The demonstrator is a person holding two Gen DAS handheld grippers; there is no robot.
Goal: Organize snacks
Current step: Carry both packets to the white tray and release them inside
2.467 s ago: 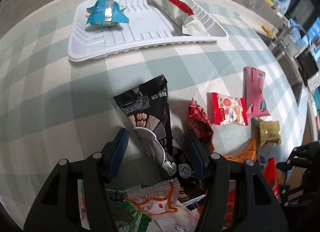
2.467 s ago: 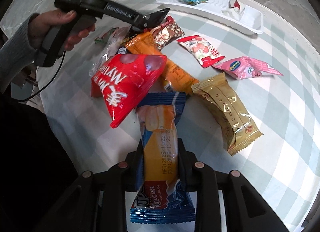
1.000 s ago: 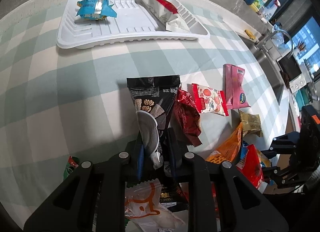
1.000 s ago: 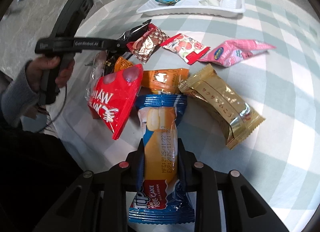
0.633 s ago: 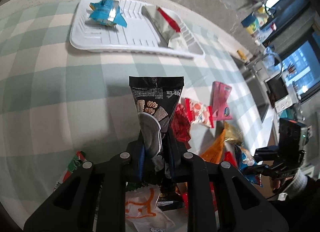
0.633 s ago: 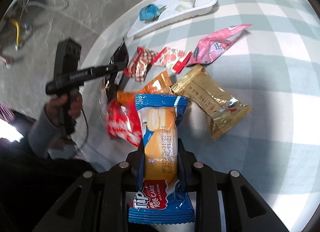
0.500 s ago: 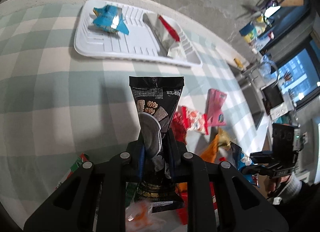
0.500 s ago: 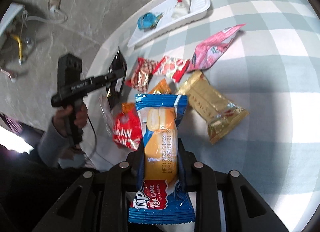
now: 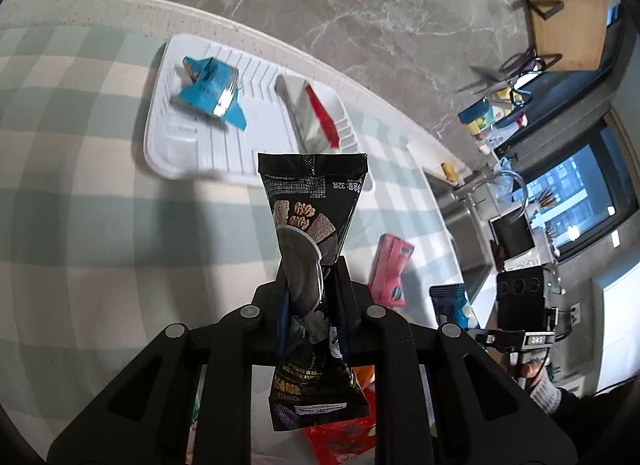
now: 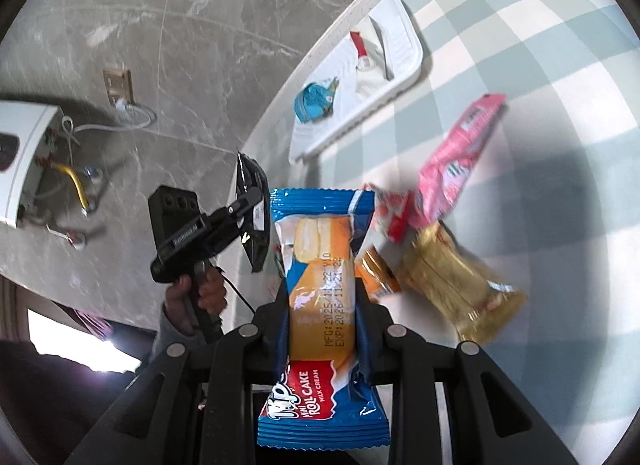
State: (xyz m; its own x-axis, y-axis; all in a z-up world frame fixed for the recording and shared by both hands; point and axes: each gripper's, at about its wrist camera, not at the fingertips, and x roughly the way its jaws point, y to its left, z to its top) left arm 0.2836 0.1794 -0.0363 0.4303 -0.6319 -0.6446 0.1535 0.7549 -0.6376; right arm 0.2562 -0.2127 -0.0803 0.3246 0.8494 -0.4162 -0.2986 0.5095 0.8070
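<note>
- Left gripper (image 9: 310, 285), lower centre of the left wrist view: jaws clamped on the waist of a black packet (image 9: 310, 225), which stands up out of the fingers clear of the table.
- Right gripper (image 10: 322, 305), lower centre of the right wrist view: jaws clamped on the middle of a blue cake packet (image 10: 322, 265), label end hanging toward the camera.
- Tray (image 9: 192, 161), white, upper centre-left of the left view, on the checked cloth (image 9: 80, 205) near the table's edge. It holds a teal packet (image 9: 210, 91) at its left and a silver-red packet (image 9: 310, 115) at its right, the two apart.
- Black packet's top edge overlaps the tray's near rim in the frame; whether it is over the tray, cannot tell.
- Pink packet (image 9: 392, 269) lies on the cloth, right of the left gripper.
- Right view, right half: a gold packet (image 10: 460, 285), an orange packet (image 10: 376, 275) and a red-white packet (image 10: 394, 211) lie close together beside the pink one; all blurred.
- Left hand (image 10: 196, 297) on its gripper's handle shows at left centre of the right view, over the stone floor (image 10: 180, 25).
</note>
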